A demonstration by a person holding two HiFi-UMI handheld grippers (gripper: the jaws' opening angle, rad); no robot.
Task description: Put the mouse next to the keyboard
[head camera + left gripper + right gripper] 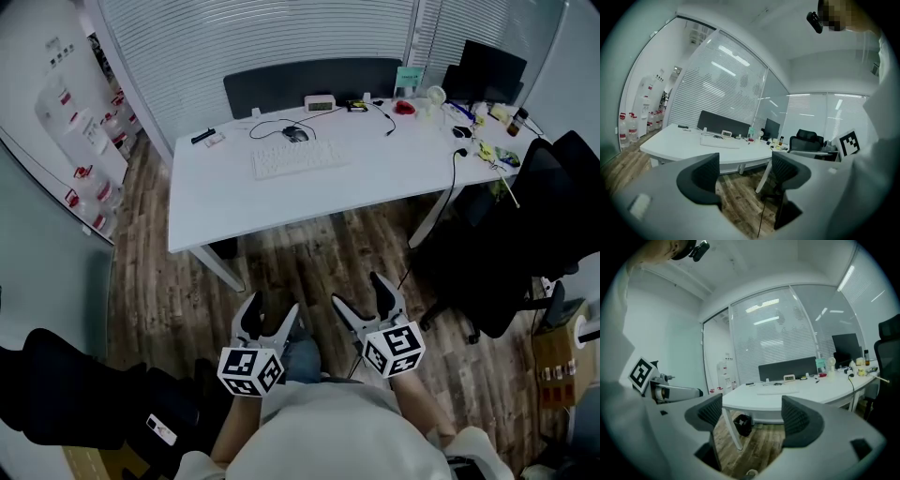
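Note:
A dark wired mouse [296, 134] lies on the white table [375, 173], just behind the white keyboard [298, 159] with a small gap between them. Both grippers hang in front of the person's body over the wooden floor, well short of the table. My left gripper [270, 314] [745, 173] is open with nothing between its jaws. My right gripper [364, 298] [752, 413] is open and empty too. In the left gripper view the keyboard [719, 144] shows far off on the table; in the right gripper view the keyboard [777, 392] is likewise distant.
A black office chair [525, 234] stands right of the table, another black chair [75, 394] at lower left. A monitor [489, 66], a small clock [320, 103] and several small items crowd the table's back and right end. A black bin [743, 424] sits under the table.

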